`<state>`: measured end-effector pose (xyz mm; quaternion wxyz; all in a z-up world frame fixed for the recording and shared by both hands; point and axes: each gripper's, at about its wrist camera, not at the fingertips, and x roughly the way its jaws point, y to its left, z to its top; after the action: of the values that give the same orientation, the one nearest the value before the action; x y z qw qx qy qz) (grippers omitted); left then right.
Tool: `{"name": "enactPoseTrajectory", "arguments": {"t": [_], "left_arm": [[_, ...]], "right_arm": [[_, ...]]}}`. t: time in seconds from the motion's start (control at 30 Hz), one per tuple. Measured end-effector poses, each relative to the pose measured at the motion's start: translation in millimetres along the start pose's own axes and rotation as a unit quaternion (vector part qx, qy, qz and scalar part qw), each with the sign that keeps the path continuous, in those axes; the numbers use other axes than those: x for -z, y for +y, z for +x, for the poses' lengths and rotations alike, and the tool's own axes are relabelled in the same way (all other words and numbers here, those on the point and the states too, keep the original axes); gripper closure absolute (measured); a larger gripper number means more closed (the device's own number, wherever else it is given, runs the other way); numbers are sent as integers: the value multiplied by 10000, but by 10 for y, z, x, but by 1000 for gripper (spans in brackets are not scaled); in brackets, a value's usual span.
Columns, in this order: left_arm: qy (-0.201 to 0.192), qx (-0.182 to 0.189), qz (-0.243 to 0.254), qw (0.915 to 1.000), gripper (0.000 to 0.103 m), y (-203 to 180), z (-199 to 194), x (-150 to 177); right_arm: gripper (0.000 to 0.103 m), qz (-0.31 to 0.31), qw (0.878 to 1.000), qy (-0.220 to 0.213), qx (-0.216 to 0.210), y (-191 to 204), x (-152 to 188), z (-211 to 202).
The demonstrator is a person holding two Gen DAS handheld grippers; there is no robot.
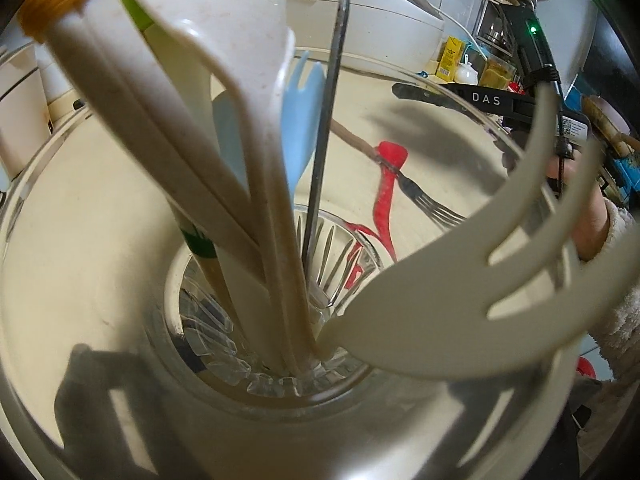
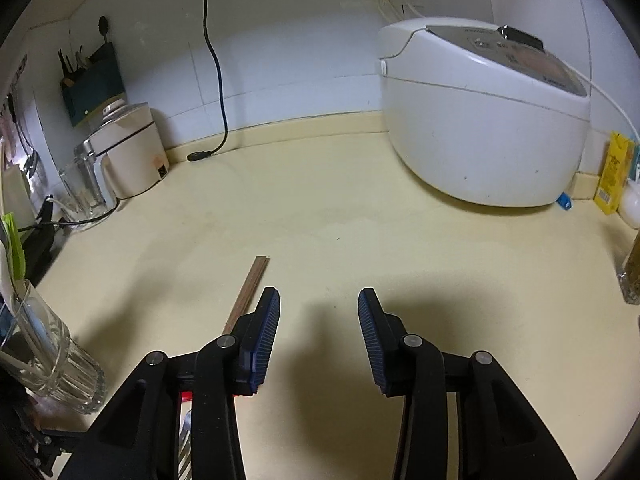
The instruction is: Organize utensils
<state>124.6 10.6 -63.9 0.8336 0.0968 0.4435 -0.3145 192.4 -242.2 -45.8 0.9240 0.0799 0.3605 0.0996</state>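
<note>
Cream tabletop [image 2: 320, 208] carries all. Glass cup [image 2: 48, 360] stands upright, collecting utensils handle-down. Right gripper [image 2: 319, 312] spread, nothing between jaws, hovering near wooden-handled fork [image 1: 400, 178] lying across red utensil [image 1: 386, 184], likely next pick. Left gripper's state: cannot tell.

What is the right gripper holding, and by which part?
Nothing. The right gripper stands open, with only bare counter between its pads. The wooden-handled fork lies on the counter beside it, not between the pads.
</note>
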Motion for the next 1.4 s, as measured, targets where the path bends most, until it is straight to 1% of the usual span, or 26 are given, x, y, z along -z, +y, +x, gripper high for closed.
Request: {"name": "enactPoseTrajectory", "arguments": {"t": [0.1,0.2,0.33,0.37,0.47,0.57,0.63,0.77,0.83,0.97,1.1,1.17,1.23,1.4], "left_arm": [[0,-4,4,10000,5,16,-4,12],[-1,-2,2,10000,5,11,-3,10],[1,-12,11,10000,5,44,-20,28],[2,-15,14,10000,5,37,-17,22],[-2,1,2,10000,5,27,-6,6],[-15,37,-26,10000,5,40,-2,8],[-15,35,-23,10000,5,49,-8,16],[-13,26,-14,10000,5,69,-16,27],[-16,34,-20,10000,5,66,-17,26],[-15,32,-16,10000,5,78,-18,31],[-17,36,-20,10000,5,66,-16,21],[-16,33,-19,10000,5,58,-15,22],[-13,25,-13,10000,5,61,-15,22],[-9,19,-10,10000,5,46,-17,18]], "right_arm": [[62,-33,9999,131,-37,18,-9,63],[62,-257,9993,268,-106,120,-1,116],[62,-404,9974,375,-463,282,35,133],[62,-464,9971,394,-466,333,48,135],[62,-921,9946,378,-283,538,85,124],[62,-1383,9899,256,-198,725,127,80],[62,-1605,9863,241,-308,818,168,54],[62,-1688,9830,466,-555,884,266,19],[62,-1764,9815,486,-569,907,325,-35],[62,-1985,9777,532,-425,944,426,-105],[62,-2399,9692,537,-162,1055,537,-152],[62,-2571,9650,503,-119,1104,587,-189],[62,-2662,9622,555,-104,1130,613,-192],[62,-2803,9572,708,153,1087,663,-167]]}}
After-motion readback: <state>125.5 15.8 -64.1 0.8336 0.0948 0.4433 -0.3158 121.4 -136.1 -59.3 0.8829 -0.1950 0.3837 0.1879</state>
